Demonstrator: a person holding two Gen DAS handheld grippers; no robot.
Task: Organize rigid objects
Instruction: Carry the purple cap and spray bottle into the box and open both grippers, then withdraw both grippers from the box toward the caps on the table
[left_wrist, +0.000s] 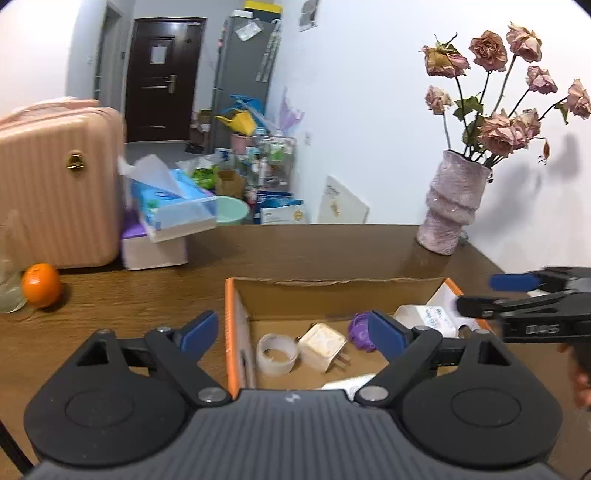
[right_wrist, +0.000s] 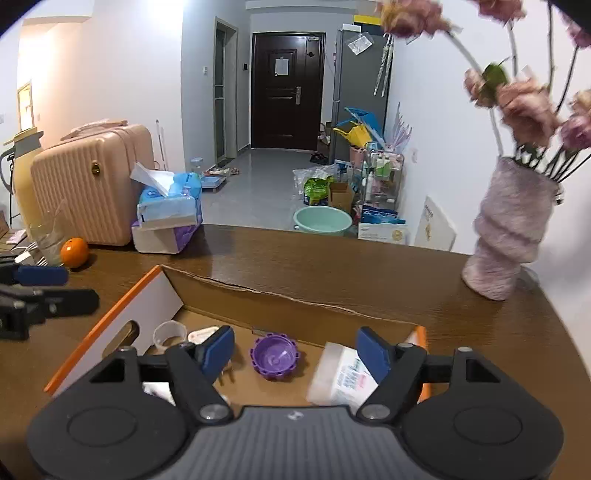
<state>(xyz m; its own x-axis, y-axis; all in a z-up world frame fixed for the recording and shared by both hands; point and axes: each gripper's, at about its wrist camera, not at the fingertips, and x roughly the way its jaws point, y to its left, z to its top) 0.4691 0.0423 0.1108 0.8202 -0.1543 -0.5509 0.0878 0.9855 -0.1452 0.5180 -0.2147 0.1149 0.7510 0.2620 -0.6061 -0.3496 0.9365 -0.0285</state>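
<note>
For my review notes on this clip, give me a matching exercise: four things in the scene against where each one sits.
Things:
1. orange
2. roll of clear tape
3. tissue pack
4. vase of dried roses

Places:
A. inside the cardboard box
B. on the table's far right corner
C. on the table in front of the pink suitcase
D. on top of a white and purple box

Pairs: 1-C, 2-A, 3-D, 4-B
</note>
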